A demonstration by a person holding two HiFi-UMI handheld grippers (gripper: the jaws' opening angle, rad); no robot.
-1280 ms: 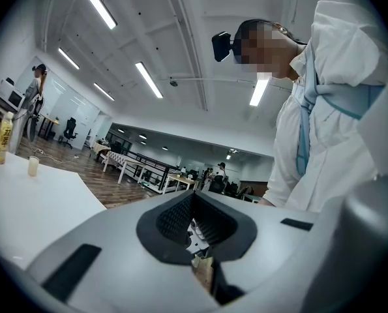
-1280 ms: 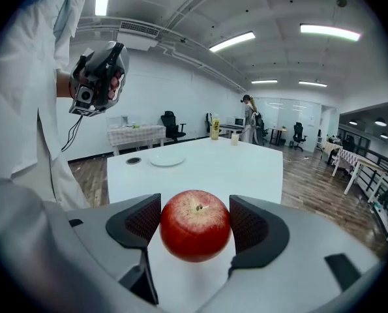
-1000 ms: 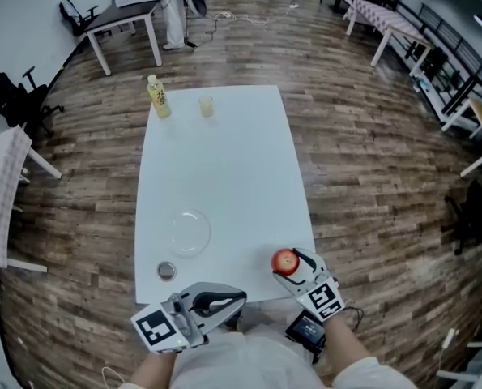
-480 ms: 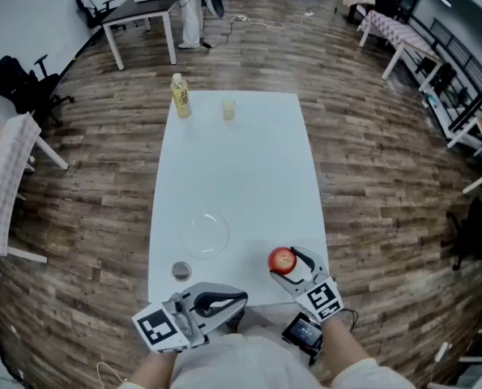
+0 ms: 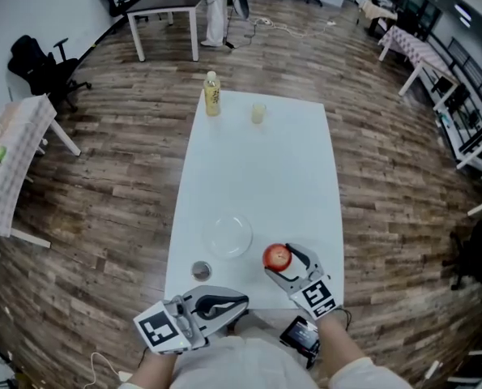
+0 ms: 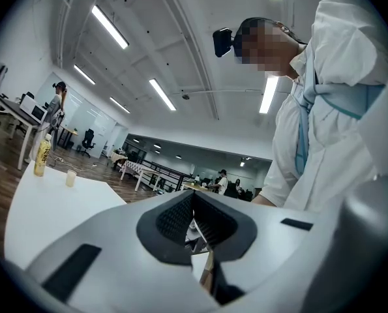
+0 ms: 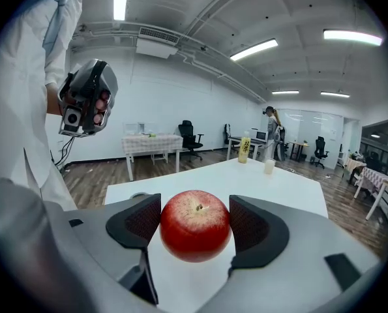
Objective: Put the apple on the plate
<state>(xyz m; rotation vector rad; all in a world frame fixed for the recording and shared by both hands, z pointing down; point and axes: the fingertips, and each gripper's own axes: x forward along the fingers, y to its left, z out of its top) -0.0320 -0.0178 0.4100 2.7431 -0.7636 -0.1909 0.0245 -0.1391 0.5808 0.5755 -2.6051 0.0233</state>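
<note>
The apple (image 7: 195, 224) is pinched between the jaws of the right gripper (image 5: 283, 262), which are spread to apple width, over the desk (image 5: 265, 168) by its near edge. The plate (image 5: 228, 235) lies just left of the apple and slightly farther in. The left gripper (image 5: 237, 301) hangs off the near edge, jaws pressed together and empty.

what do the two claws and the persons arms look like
Both the left claw and right claw are smooth light-grey shells with black ribbed pads inside the jaws. Each carries a white cube with black square markers. The sleeves are white, and a small dark device sits by the right wrist.
</note>
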